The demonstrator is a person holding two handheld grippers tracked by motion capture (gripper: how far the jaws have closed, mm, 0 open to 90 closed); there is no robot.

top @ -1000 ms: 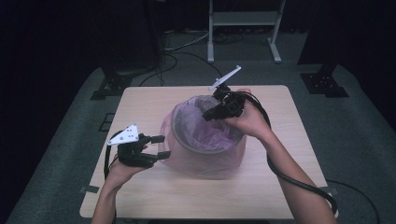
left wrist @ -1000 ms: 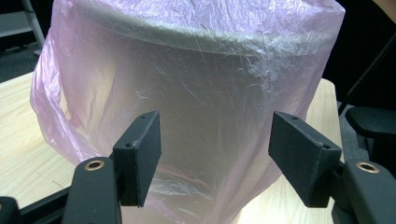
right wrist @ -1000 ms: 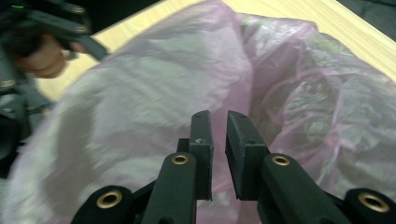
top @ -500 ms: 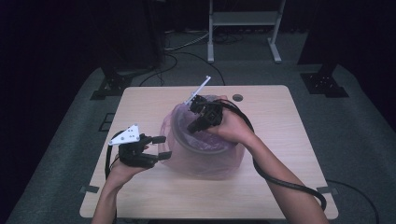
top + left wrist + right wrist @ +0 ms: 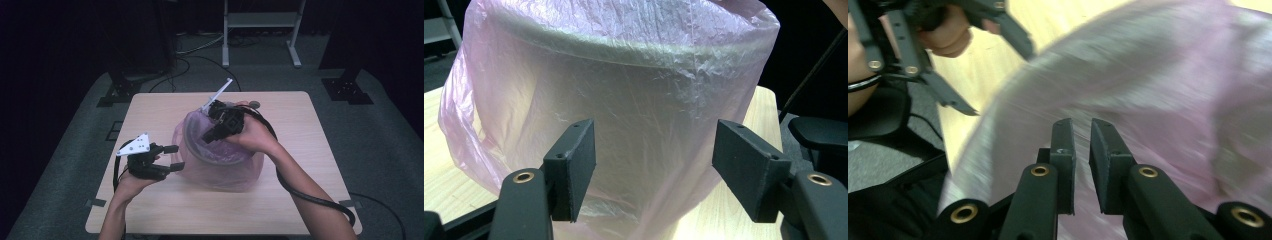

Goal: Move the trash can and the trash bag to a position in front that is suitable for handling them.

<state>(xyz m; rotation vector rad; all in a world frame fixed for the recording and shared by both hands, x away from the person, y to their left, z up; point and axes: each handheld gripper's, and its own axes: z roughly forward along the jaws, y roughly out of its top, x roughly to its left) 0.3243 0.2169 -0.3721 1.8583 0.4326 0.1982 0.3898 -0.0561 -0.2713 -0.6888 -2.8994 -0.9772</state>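
A round bin lined with a thin pink plastic bag stands in the middle of the wooden table. My left gripper is held level at the bin's left side, open, its jaws close to the bag with nothing between the pads. My right gripper hangs over the bin's mouth, pointing down and to the left. Its jaws have just been opening and stand a narrow slit apart, and I see nothing between them. The blurred pink bag lies beyond them.
A small round dark object lies on the table behind the bin. A metal stand and cables are on the floor past the far edge. The left hand and its gripper show far off in the right gripper view.
My right gripper has moved left across the bin's mouth and turned, its grey plate swinging with it. The left gripper has stayed where it was.
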